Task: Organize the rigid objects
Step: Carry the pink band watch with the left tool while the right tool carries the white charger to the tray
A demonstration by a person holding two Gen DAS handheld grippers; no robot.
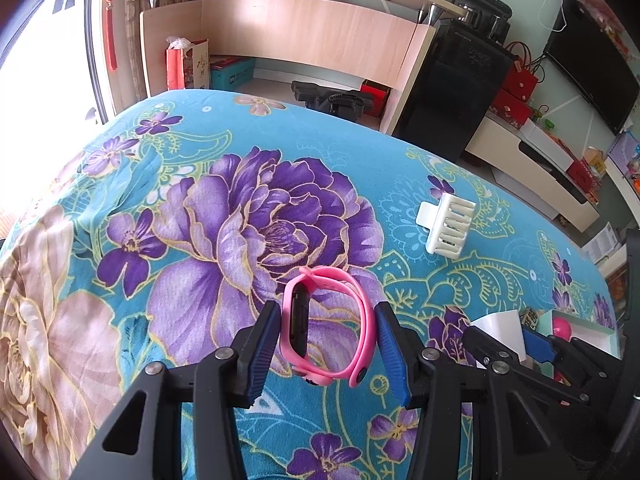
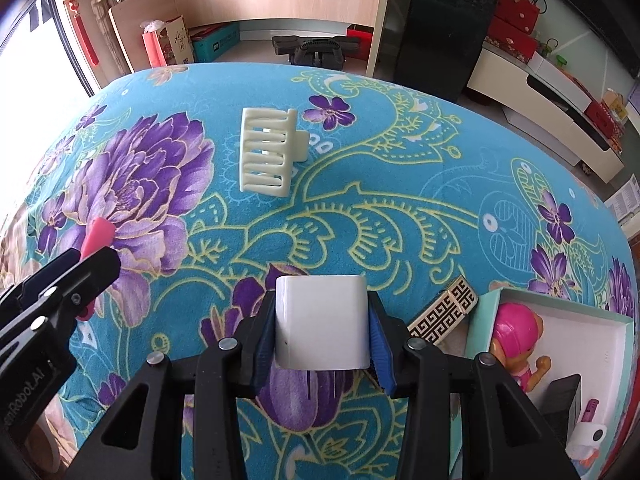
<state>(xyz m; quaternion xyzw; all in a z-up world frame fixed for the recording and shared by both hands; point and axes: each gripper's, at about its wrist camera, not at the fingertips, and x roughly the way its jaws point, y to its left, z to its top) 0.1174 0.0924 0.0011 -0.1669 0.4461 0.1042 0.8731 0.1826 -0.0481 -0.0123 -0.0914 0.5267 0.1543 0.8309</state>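
A pink wristband with a black screen lies on the floral cloth between the fingers of my left gripper; the fingers stand open on either side of it. My right gripper is shut on a white block and holds it above the cloth. A cream hair claw lies on the cloth ahead; it also shows in the right wrist view. A teal-rimmed box at the right holds a pink toy figure, a black item and a small white item.
A patterned black-and-cream block lies against the box's left side. The floral blue cloth covers the table. Beyond its far edge are a wooden desk, a black cabinet and a TV stand.
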